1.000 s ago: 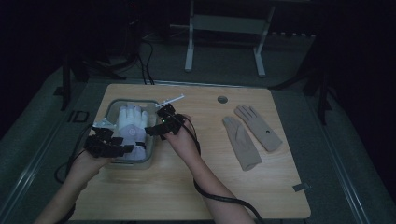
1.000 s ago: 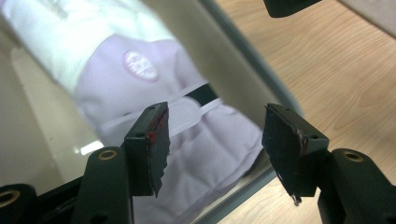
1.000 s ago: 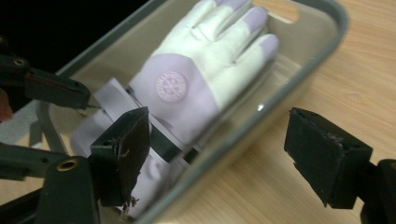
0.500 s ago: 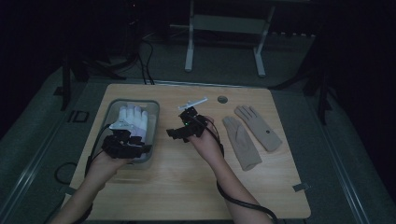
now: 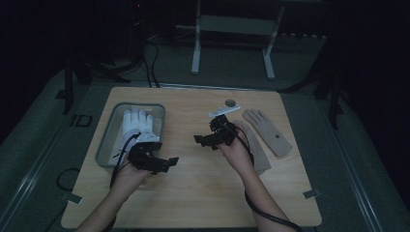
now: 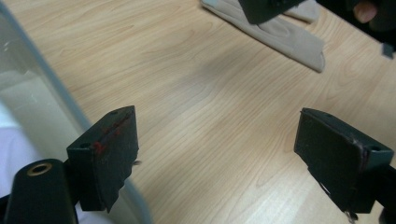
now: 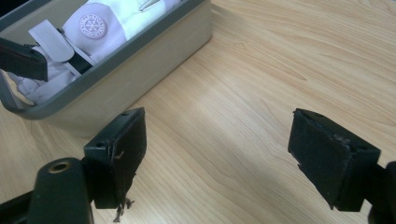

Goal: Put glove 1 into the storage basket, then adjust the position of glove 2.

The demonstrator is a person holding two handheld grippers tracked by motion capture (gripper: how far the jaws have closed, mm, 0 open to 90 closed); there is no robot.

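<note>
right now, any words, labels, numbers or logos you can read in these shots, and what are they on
"ID": pale letters on the grey floor mat left of the table.
Round embossed emblem on the white glove in the grey bin: too blurred to read.
Small dark mark on the beige glove: too small to read.

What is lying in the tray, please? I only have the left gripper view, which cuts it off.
Observer: A white glove lies in the tray, logo up, in the right gripper view.
Operator: Thank you. Is the right gripper carrying anything?
Observer: No; the right gripper has its jaws open over the bare table, nothing between them.
Operator: How many beige gloves are on the table?
Observer: Two in the high view: one beige glove lies clear; the other beige glove lies partly under the right hand.
</note>
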